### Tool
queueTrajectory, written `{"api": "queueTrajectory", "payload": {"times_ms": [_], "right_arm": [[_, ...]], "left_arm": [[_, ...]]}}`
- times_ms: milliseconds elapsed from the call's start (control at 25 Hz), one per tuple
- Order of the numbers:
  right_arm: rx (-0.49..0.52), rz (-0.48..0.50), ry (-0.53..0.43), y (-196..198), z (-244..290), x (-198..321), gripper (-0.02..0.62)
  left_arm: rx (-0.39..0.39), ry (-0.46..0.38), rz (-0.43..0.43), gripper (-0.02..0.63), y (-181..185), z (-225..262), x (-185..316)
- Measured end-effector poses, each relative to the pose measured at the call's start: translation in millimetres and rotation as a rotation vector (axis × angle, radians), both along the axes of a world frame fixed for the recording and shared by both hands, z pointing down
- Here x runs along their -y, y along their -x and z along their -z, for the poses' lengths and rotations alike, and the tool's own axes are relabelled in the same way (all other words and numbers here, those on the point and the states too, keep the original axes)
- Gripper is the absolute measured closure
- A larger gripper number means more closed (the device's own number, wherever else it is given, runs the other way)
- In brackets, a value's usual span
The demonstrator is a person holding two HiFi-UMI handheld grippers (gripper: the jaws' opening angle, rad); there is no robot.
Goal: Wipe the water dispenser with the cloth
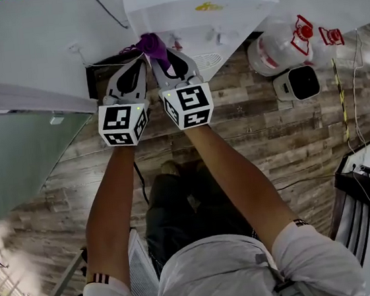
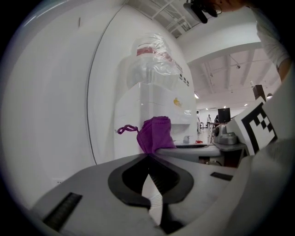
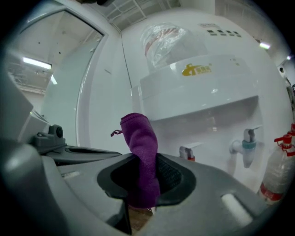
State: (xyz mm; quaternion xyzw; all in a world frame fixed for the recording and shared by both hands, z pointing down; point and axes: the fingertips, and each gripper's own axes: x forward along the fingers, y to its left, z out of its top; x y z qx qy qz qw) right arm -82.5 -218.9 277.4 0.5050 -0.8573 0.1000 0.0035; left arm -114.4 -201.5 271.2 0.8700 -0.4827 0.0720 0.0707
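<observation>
Purple cloth clamped in right hand-held gripper; left hand-held gripper closed, perhaps nipping corner; water dispenser ahead, bottle beside.

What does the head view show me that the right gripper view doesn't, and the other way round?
Head view only: the left gripper and right gripper side by side with tips close together, the person's arms, and a small white device on the floor.
Right gripper view only: that gripper's jaws shut on the purple cloth, and the dispenser's front with its red tap and blue tap.
Both: the cloth, the water dispenser and a red-capped bottle beside it.
</observation>
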Motion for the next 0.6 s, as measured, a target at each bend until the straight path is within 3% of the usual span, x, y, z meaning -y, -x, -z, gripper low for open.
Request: {"api": "queueTrajectory", "payload": {"times_ms": [200,600], "right_arm": [[-0.009,0.0,-0.025,-13.2,6.8,-1.5,0.494],[-0.012,-0.061,-0.084,-56.4,13.3,-22.9,0.495]], "left_arm": [[-0.012,-0.027,0.024,0.607,-5.9,3.9,4.4],[-0.016,-0.062,-0.025,0.607,-19.0,0.8,3.3]]}}
